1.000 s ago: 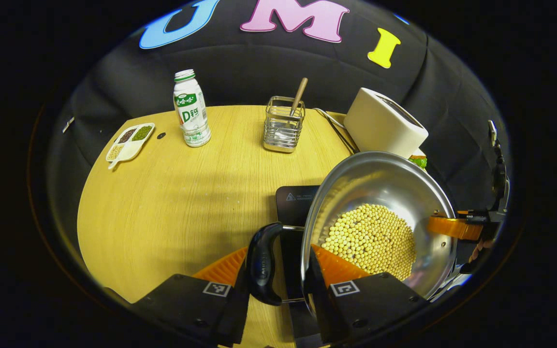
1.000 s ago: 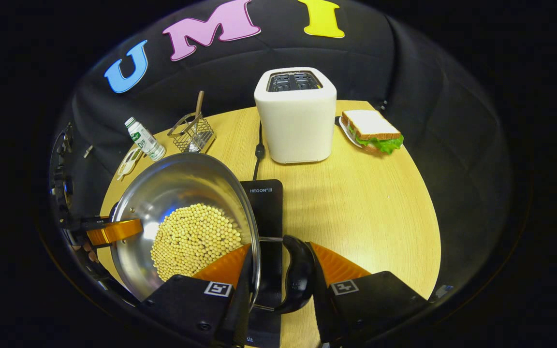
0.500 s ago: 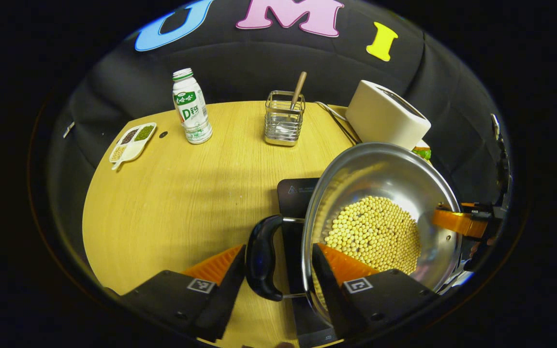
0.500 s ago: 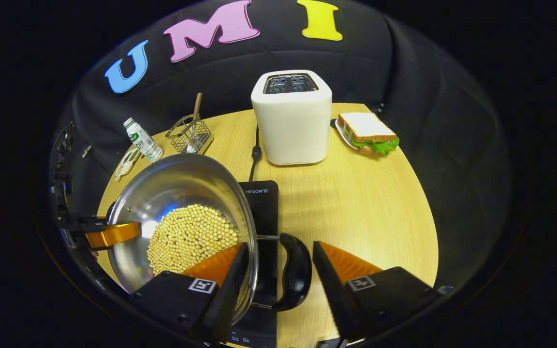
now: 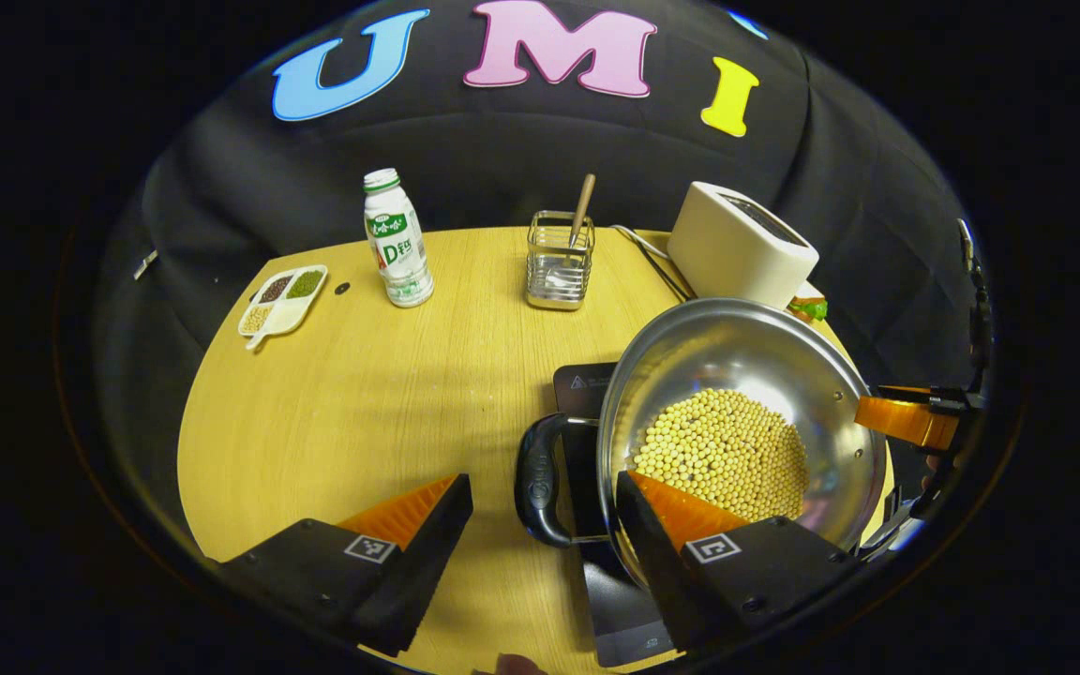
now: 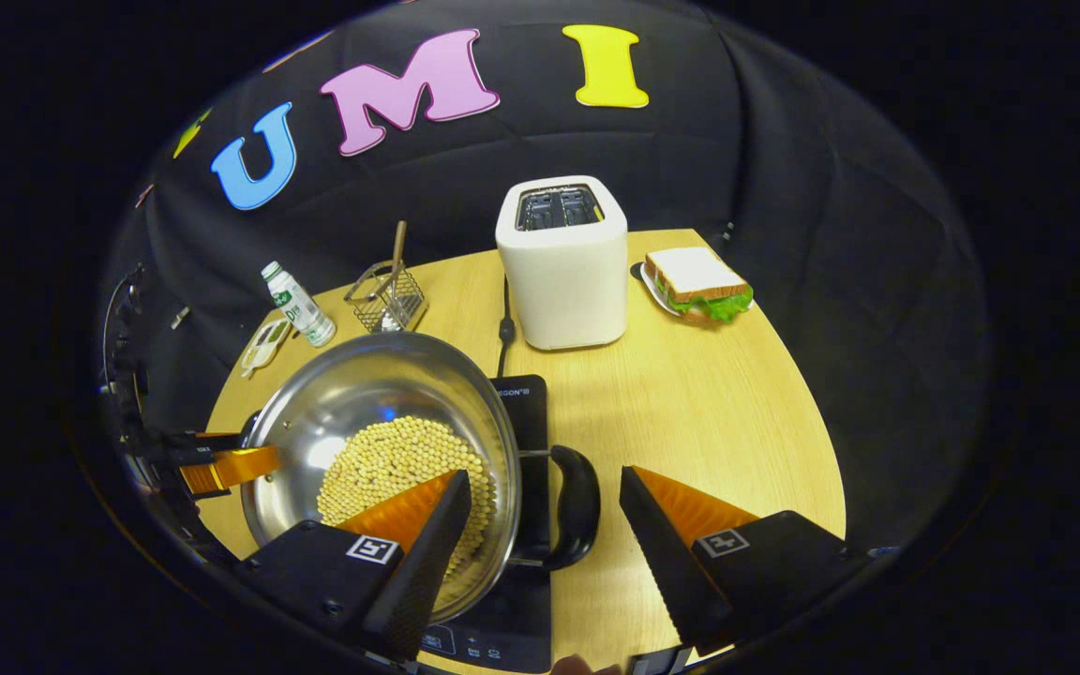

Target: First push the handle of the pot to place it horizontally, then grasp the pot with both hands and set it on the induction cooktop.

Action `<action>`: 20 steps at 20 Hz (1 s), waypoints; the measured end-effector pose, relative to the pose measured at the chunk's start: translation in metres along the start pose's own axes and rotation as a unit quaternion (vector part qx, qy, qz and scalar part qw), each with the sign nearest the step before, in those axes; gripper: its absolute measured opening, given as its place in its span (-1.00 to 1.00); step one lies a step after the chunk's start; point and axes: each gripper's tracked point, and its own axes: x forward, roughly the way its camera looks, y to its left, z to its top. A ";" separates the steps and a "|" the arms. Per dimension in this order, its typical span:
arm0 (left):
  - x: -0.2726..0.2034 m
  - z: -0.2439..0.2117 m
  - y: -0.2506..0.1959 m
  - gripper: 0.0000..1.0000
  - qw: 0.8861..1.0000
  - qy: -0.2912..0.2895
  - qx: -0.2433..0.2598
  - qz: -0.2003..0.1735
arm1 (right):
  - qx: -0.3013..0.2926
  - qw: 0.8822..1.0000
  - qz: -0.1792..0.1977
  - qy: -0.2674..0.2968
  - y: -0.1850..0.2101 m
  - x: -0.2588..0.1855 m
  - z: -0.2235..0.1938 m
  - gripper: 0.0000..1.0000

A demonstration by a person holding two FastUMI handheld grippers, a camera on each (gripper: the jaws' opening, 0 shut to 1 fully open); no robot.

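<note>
Pot (image 5: 737,422) of beans sits on the cooktop (image 6: 526,412), so I judge placement done. My left gripper (image 5: 540,520) and right gripper (image 6: 540,516) gape, each straddling a side handle (image 5: 538,478) without touching.

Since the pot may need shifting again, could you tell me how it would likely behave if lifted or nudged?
The pot probably feels heavy: the beans cover its bottom. Its polished steel wall likely slips under pads, so the handle suits better. Tilting would probably roll the loose beans to one side.
</note>
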 end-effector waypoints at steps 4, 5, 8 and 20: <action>-0.026 0.018 -0.004 0.93 0.999 -0.035 0.002 -0.012 | 0.001 0.999 0.003 -0.044 0.015 -0.027 0.023 0.99; -0.034 0.024 -0.004 0.92 0.999 -0.048 0.002 -0.014 | 0.002 0.998 0.005 -0.057 0.021 -0.035 0.029 0.99; -0.064 0.045 -0.003 0.92 0.995 -0.097 0.000 -0.020 | -0.018 0.995 0.003 -0.099 0.031 -0.061 0.047 0.98; -0.205 0.103 0.021 0.92 0.957 -0.283 0.052 0.019 | -0.079 0.958 -0.015 -0.276 0.084 -0.184 0.111 0.97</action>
